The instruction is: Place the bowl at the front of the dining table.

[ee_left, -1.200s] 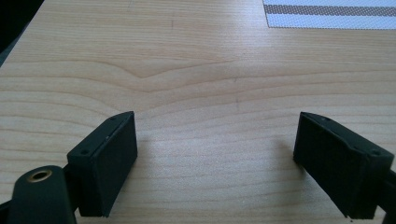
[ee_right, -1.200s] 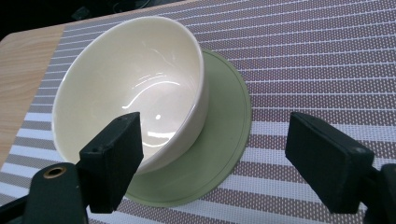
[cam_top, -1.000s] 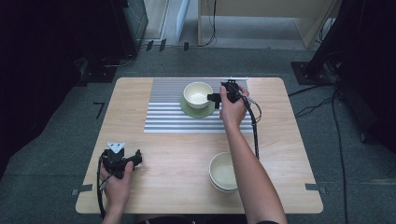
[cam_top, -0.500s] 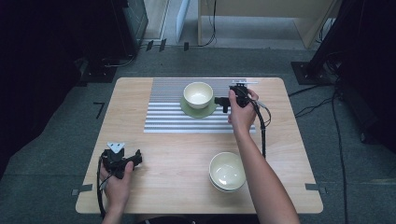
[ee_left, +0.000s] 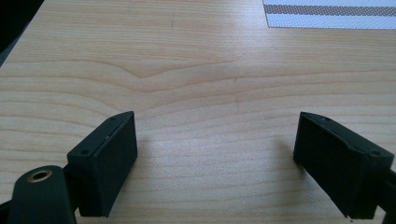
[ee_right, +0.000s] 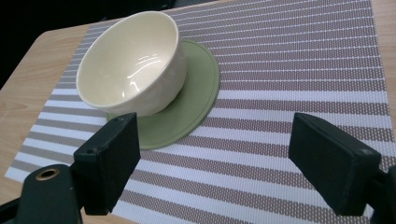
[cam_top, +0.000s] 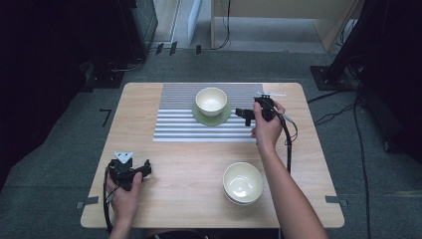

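Right gripper (cam_top: 245, 115) – jaws wide apart, holding nothing, just beside the bowl (cam_top: 211, 100) | bowl sits on green saucer (cam_top: 212, 115), mat (cam_top: 174, 127) at table's far edge | left gripper (cam_top: 145, 168) spread wide, empty, near left corner | risk – I judge a careless jaw could nudge the bowl off its saucer.

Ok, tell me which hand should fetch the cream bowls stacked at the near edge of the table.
Probably the right. The right gripper hovers open over the striped mat, on the same side as the stacked bowls. The left gripper rests open at the near-left, farther across the table.
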`<state>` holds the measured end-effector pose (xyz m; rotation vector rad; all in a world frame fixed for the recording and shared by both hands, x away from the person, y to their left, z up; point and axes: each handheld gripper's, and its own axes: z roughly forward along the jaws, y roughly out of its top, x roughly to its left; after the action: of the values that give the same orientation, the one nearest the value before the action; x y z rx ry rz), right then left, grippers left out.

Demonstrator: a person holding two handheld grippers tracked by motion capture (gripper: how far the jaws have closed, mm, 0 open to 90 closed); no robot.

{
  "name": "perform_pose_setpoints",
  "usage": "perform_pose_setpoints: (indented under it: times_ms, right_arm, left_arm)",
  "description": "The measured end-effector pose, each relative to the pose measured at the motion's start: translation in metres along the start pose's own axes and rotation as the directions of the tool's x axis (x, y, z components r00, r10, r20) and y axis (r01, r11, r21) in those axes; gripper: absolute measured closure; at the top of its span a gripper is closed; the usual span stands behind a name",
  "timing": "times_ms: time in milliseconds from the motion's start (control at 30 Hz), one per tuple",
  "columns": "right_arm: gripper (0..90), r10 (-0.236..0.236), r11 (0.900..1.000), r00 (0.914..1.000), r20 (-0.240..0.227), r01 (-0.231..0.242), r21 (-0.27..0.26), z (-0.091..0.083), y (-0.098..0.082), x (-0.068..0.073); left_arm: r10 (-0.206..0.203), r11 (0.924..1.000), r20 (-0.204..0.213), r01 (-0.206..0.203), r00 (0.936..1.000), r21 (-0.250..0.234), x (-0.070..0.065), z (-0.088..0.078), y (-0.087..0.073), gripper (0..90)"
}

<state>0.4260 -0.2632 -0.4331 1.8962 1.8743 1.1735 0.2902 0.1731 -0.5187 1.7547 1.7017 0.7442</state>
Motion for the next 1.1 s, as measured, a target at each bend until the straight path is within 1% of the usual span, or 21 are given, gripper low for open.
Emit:
perform_pose_setpoints:
  times_ms: [100, 233, 300, 400, 567, 700, 767, 1000, 1100]
  right_arm:
    - [17.1, -0.010, 1.000, 0.9999, 0.003, 0.010, -0.007, -0.007, -0.005, -0.003]
    - [17.0, -0.007, 1.000, 1.0000, 0.001, 0.007, -0.016, -0.012, -0.009, -0.007]
    - [17.1, -0.011, 1.000, 0.9999, 0.012, 0.011, -0.019, -0.014, -0.011, -0.010]
    - [17.4, -0.004, 1.000, 0.9999, 0.013, 0.004, -0.019, -0.018, -0.015, -0.015]
    - [17.3, 0.008, 1.000, 1.0000, -0.004, -0.008, -0.030, -0.027, -0.022, -0.022]
    - [17.5, 0.005, 0.999, 1.0000, 0.001, -0.005, -0.032, -0.033, -0.028, -0.028]
    - [17.9, 0.009, 0.999, 0.9999, 0.011, -0.009, -0.033, -0.036, -0.032, -0.031]
    - [18.2, 0.026, 0.999, 0.9995, 0.019, -0.025, -0.036, -0.045, -0.047, -0.046]
    - [18.8, 0.030, 0.999, 0.9991, 0.030, -0.029, -0.038, -0.050, -0.052, -0.051]
  left_arm:
    - [0.000, 1.0000, 0.000, 0.000, 1.0000, 0.001, 0.000, 0.000, 0.000, 13.0]
    - [0.000, 1.0000, 0.000, 0.000, 1.0000, 0.001, 0.000, 0.000, 0.000, 13.0]
    - [0.000, 1.0000, 0.000, 0.000, 1.0000, 0.001, 0.000, 0.000, 0.000, 13.0]
    - [0.001, 1.0000, 0.000, -0.001, 1.0000, 0.001, 0.000, 0.000, 0.000, 13.0]
    - [0.000, 1.0000, 0.000, 0.000, 1.0000, 0.001, 0.000, 0.000, 0.000, 13.0]
    - [0.001, 1.0000, 0.000, -0.001, 1.0000, 0.000, 0.000, 0.000, 0.000, 13.1]
    - [0.001, 1.0000, 0.000, -0.001, 1.0000, 0.000, 0.000, 0.000, 0.000, 13.1]
    - [0.002, 1.0000, 0.000, -0.002, 1.0000, 0.001, 0.000, 0.000, 0.000, 13.0]
    - [0.001, 1.0000, 0.000, -0.001, 1.0000, 0.001, 0.000, 0.000, 0.000, 13.0]
